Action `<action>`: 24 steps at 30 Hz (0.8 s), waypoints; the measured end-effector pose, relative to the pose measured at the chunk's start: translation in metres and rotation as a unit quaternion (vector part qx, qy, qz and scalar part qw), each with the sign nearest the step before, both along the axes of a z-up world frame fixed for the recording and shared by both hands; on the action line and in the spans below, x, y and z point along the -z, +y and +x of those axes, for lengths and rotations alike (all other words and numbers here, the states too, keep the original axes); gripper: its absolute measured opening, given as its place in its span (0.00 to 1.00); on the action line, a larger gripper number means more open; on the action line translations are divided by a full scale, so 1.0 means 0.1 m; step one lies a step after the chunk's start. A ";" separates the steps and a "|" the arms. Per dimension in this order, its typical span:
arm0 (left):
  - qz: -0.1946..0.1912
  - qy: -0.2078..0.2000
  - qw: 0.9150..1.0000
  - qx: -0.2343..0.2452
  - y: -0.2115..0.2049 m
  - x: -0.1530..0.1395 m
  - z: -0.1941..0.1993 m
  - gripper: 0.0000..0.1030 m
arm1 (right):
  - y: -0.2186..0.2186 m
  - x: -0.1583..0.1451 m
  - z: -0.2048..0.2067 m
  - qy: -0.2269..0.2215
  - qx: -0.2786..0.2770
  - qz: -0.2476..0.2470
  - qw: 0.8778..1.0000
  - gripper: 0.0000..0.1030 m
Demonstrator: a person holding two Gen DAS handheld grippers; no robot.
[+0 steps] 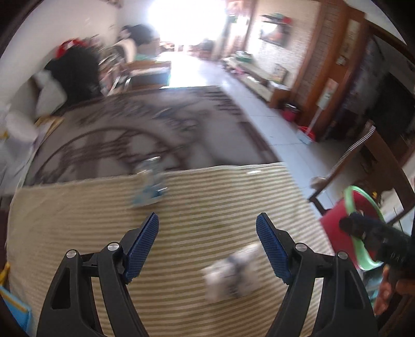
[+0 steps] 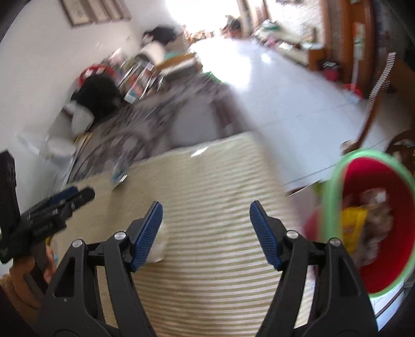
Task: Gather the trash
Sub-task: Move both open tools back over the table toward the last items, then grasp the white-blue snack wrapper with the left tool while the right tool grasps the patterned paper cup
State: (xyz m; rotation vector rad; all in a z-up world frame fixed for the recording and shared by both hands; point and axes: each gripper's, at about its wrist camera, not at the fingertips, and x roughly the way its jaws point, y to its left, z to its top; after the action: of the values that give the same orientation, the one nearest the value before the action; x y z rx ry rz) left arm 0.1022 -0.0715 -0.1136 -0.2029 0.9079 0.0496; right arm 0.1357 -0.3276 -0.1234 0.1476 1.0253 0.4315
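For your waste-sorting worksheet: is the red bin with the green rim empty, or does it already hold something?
Not empty. The red bin already holds a yellow wrapper and other crumpled trash, seen from the right wrist.

A striped beige cloth (image 1: 181, 233) fills the centre; a grey patterned rug (image 1: 145, 124) lies at twelve o'clock, white tiled floor (image 1: 275, 121) at two.

A lived-in home — a long living room with a pale tiled floor (image 1: 262, 109), a patterned grey rug (image 1: 145, 129), framed pictures (image 2: 96, 10) on the white wall, a low wooden cabinet (image 1: 262, 83) and a striped woven mat (image 1: 181, 207).
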 end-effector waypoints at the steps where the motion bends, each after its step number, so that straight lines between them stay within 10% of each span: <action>1: -0.002 0.003 1.000 -0.009 0.16 0.04 -0.05 0.72 | 0.16 0.09 -0.02 0.015 -0.008 0.001 1.000 0.66; 10: -0.001 0.023 0.999 -0.033 1.02 0.26 -0.13 0.72 | 1.15 0.72 -0.13 0.106 -0.055 -0.017 0.993 0.79; 18: -0.015 0.038 0.999 0.006 1.04 0.53 0.41 0.72 | 1.33 0.62 -0.30 0.067 -0.065 -0.064 0.994 0.33; 24: -0.032 0.063 0.997 0.016 0.94 0.85 1.00 0.71 | 1.23 0.50 -0.39 0.058 -0.059 -0.056 0.995 0.31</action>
State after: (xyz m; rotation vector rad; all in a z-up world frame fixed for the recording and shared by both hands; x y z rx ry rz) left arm 0.2019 0.0226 -0.1991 -0.2480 1.0386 0.0040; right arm 0.0965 -0.2048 -0.1735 0.0125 1.1742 0.4753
